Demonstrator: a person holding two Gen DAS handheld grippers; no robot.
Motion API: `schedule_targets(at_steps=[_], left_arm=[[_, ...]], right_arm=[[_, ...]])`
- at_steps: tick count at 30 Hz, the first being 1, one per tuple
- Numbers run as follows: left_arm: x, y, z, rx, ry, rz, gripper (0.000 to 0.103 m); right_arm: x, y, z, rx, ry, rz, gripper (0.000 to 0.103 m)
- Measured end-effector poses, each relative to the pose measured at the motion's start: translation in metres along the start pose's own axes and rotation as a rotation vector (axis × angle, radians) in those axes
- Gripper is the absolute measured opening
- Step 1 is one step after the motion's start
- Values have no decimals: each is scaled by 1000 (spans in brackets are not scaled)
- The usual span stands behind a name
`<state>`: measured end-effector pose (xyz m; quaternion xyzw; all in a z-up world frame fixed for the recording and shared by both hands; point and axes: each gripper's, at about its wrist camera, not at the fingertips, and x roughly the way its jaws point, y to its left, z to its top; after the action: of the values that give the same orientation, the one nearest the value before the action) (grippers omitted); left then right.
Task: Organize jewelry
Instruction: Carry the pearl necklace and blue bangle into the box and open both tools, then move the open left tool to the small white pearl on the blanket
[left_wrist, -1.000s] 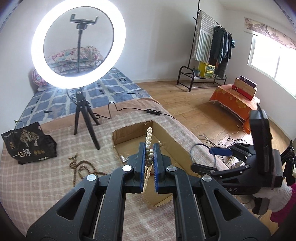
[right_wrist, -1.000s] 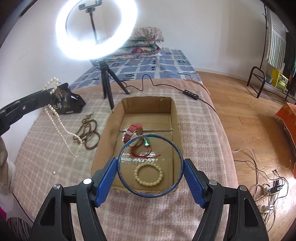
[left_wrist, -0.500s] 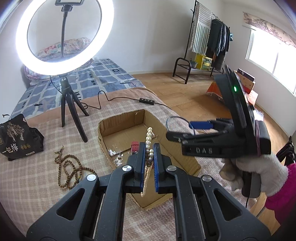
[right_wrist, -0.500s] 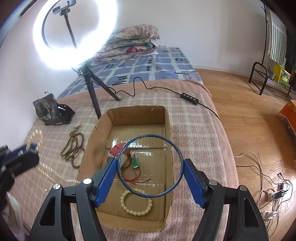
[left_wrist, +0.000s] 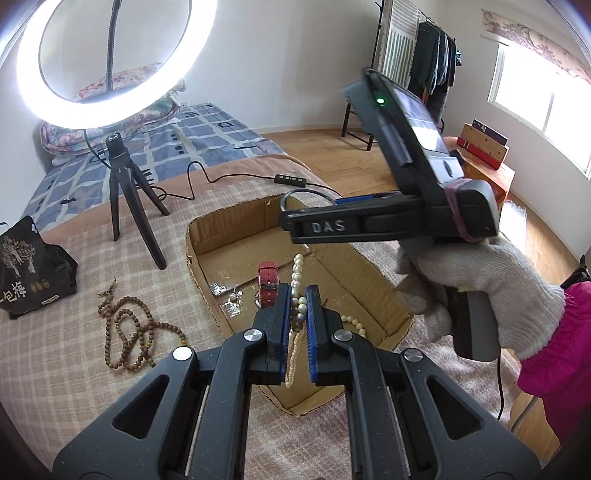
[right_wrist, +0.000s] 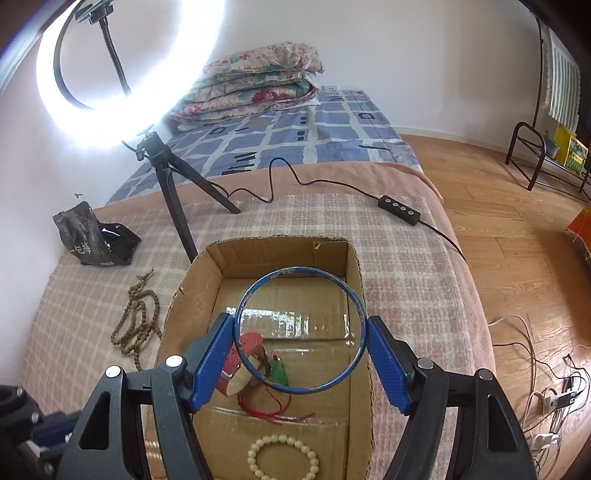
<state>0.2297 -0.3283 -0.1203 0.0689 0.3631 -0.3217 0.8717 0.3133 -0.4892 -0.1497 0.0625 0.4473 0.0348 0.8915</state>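
Observation:
My left gripper (left_wrist: 297, 306) is shut on a white pearl necklace (left_wrist: 295, 273), whose strand hangs down between the pads above the open cardboard box (left_wrist: 190, 251). My right gripper (right_wrist: 301, 332) is shut on a thin blue bangle (right_wrist: 301, 271), held flat over the box (right_wrist: 280, 258). In the left wrist view this right gripper (left_wrist: 314, 210), in a white-gloved hand, hovers over the box's far half, with the bangle (left_wrist: 295, 192) partly showing. Inside lie a red watch strap (right_wrist: 236, 369), a green pendant on red cord (right_wrist: 279, 371) and a cream bead bracelet (right_wrist: 282, 456).
A brown bead string (left_wrist: 129, 332) lies on the checked blanket left of the box. Behind it stand the ring light's tripod (right_wrist: 173, 192) and a black bag (right_wrist: 88, 240). A cable with a remote (right_wrist: 400, 208) crosses the blanket. The bed drops to a wooden floor on the right.
My right gripper has carried the bangle across from the near right to above the box's far half. My left gripper has sunk closer to the box, pearls still clamped.

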Motion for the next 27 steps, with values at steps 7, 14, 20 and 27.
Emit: schedule_targets(at_steps=[7, 14, 20, 27], left_arm=[[-1, -7, -5, 44, -9, 11, 54], [-6, -9, -5, 47, -24, 22, 55], [-12, -6, -4, 41, -28, 23, 55], [-26, -2, -6, 32, -41, 30, 55]], right_arm=[[10, -4, 5, 53, 3, -10, 92], [6, -3, 3, 50, 7, -36, 97], [-4, 1, 3, 41, -2, -45, 99], [-18, 10, 3, 28, -13, -51, 100]])
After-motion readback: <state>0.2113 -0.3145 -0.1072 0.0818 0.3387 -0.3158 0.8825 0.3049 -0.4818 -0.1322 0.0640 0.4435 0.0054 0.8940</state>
